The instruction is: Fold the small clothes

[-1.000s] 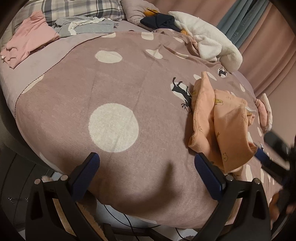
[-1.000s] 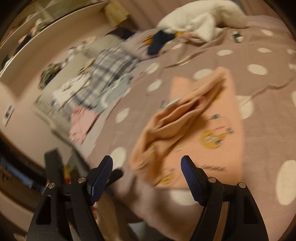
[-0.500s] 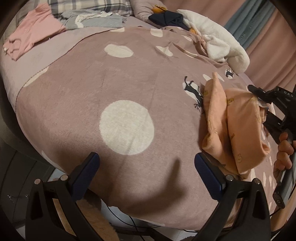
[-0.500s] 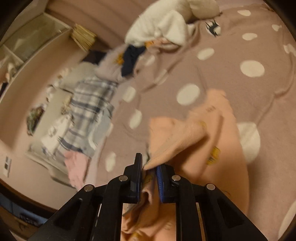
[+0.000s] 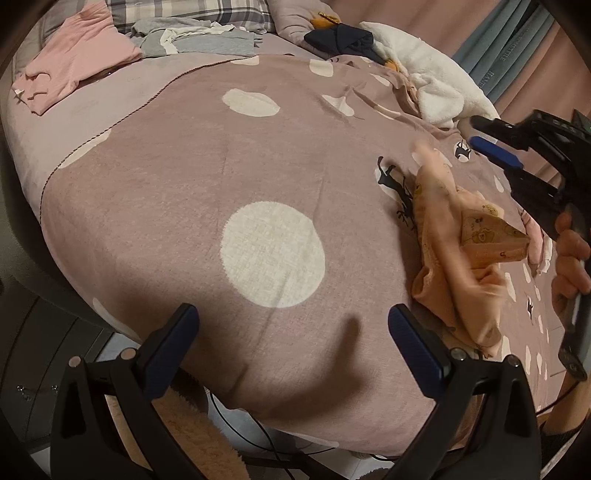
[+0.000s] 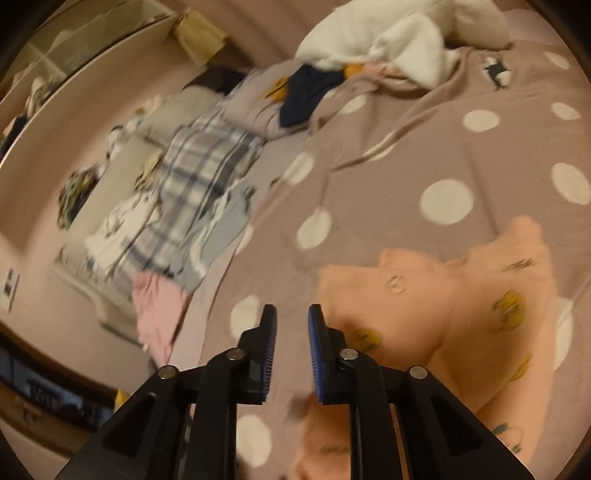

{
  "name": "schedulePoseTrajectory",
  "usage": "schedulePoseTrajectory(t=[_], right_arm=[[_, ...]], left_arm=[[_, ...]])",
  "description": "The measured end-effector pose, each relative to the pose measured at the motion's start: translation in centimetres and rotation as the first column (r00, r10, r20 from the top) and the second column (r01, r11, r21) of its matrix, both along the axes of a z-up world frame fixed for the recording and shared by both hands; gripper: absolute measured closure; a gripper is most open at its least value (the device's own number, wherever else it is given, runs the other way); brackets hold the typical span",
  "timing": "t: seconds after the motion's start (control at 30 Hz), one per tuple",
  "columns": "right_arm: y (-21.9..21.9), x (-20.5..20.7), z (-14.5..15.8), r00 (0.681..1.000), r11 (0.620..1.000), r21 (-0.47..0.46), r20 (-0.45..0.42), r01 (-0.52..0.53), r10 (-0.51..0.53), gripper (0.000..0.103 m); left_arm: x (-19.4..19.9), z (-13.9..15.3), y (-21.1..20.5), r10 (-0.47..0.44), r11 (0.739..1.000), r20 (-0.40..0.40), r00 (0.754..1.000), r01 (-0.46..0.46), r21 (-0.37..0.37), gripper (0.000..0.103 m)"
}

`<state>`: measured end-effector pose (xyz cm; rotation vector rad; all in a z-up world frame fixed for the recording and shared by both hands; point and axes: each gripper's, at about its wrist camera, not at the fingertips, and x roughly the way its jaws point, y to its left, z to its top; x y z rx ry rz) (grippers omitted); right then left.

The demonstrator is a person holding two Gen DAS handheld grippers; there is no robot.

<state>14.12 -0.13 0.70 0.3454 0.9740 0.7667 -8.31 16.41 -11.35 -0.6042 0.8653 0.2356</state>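
Your bed (image 5: 155, 206) is spread with a mauve blanket (image 5: 207, 155) dotted in white. On it, to your right, lies the crumpled peach garment (image 5: 443, 236). At the far end you have a pink piece (image 5: 77, 59), a grey piece (image 5: 207, 42), a plaid pillow (image 5: 192, 11), a navy item (image 5: 343, 38) and a white fleece heap (image 5: 436, 81).
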Motion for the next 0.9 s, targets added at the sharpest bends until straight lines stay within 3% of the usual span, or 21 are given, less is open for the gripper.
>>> schedulePoseTrajectory(t=[0.03,0.1,0.13,0.17,0.37,0.43,0.5,0.63,0.8,0.9], right_arm=[[-0.2,-0.4,0.2,1.000,1.000,0.004,0.004,-0.003,0.003,0.081],[-1.5,-1.3,0.8,1.000,0.999,0.026,0.008,0.026,-0.027,0.053],[-2.1,-1.5,1.0,0.999,0.999,0.030,0.004,0.044,-0.044,0.031],[-3.0,-1.8,1.1,0.997,0.997,0.024,-0.001,0.078,-0.078,0.025],[-8.6,-2.4,1.2,0.971,0.969,-0.052,0.009,0.240,-0.240,0.025],[-10.0,-1.7,-0.3,0.960,0.960,-0.079,-0.058,0.269,-0.274,0.025],[-10.6,-1.3,-1.8,0.954,0.963,-0.048,-0.131,0.265,-0.270,0.025],[-9.0,-0.3,-4.7,0.951,0.978,0.049,-0.249,0.203,-0.185,0.025],[-4.7,0.8,-4.2,0.962,0.977,0.180,-0.265,0.112,-0.062,0.025],[-1.4,-0.2,-2.8,0.964,0.945,0.322,-0.232,-0.052,0.132,0.025]], left_arm=[[-0.1,0.0,0.1,0.002,1.000,0.001,1.000,-0.002,0.000,0.001],[-0.1,0.0,0.1,0.008,1.000,0.000,1.000,-0.008,-0.002,0.001],[-0.2,0.0,0.2,0.012,1.000,-0.001,1.000,-0.012,-0.010,0.001],[-0.2,0.0,0.2,0.013,1.000,0.000,1.000,-0.013,-0.014,0.001],[-0.1,0.1,-0.1,0.000,1.000,0.005,1.000,0.000,-0.022,0.001],[0.0,0.1,-0.2,-0.007,1.000,0.002,1.000,0.007,-0.013,0.001],[0.2,0.0,-0.3,-0.010,1.000,0.000,1.000,0.010,-0.009,0.001],[0.2,0.0,-0.2,-0.018,1.000,0.001,1.000,0.018,-0.010,0.001],[0.6,-0.2,-0.1,-0.016,1.000,-0.008,1.000,0.016,0.010,0.001],[0.7,-0.2,0.0,-0.010,1.000,-0.011,1.000,0.010,0.005,0.001]])
